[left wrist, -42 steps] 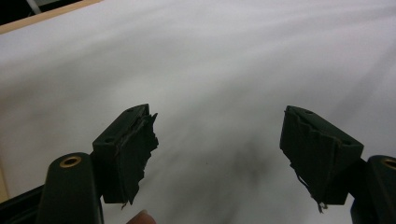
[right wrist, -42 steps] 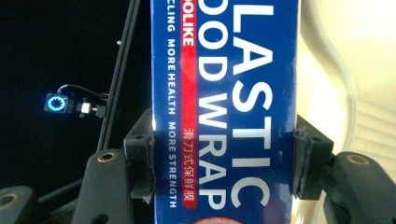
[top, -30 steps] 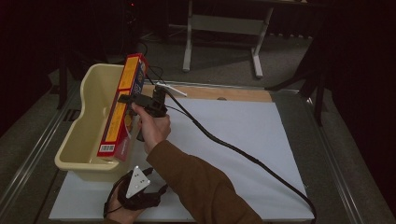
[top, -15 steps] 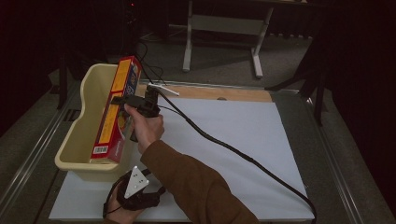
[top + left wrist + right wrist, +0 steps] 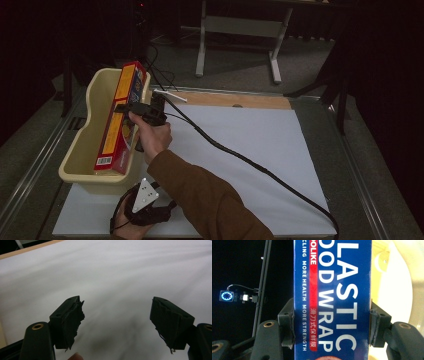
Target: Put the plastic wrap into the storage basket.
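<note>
- Lower now than a second ago, the plastic food wrap box [image 5: 119, 120] tilts into the cream tub [image 5: 90, 150].
- Right gripper [image 5: 331, 326] jaws clamp it; settle it flat before letting go.
- Left gripper [image 5: 117, 322] jaws gape, empty.

A red, yellow and blue box [image 5: 120, 120] with white lettering, a cream tub [image 5: 85, 150], a white table [image 5: 260, 150].

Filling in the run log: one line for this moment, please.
right gripper: shut on box | box: in tub | left gripper: open, over sheet
</note>
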{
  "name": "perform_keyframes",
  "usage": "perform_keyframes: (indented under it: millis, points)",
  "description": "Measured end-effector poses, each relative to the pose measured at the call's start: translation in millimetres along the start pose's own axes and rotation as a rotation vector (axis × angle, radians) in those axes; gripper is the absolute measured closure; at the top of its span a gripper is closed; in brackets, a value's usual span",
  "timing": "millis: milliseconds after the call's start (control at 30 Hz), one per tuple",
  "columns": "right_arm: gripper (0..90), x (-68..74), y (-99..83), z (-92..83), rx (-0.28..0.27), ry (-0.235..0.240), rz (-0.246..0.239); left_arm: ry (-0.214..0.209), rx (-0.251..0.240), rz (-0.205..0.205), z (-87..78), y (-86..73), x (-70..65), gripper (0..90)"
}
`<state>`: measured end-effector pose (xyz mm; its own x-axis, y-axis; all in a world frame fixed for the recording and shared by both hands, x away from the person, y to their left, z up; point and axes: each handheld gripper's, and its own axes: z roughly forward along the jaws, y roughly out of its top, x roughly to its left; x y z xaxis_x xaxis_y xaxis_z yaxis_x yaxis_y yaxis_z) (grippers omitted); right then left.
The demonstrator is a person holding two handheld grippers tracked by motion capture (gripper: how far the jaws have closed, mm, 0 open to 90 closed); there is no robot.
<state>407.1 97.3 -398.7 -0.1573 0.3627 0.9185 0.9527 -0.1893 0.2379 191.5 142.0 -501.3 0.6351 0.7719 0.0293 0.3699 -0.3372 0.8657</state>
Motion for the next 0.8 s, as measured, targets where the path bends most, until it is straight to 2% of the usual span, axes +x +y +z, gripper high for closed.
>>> perform_keyframes:
  millis: [467,600,800]
  points:
    - [38.1,-0.6,-0.4,1.9,-0.004,-0.015,-0.002,0.001,-0.001,0.0,0.2,0.2,-0.7,25.5]
    - [35.4,0.6,-1.4,1.7,-0.009,-0.036,-0.041,0.002,-0.001,0.0,0.1,0.1,-0.7,25.4]
    - [31.5,-2.3,-0.7,2.6,-0.008,-0.071,-0.063,0.003,0.002,0.002,0.1,0.2,-0.8,25.4]
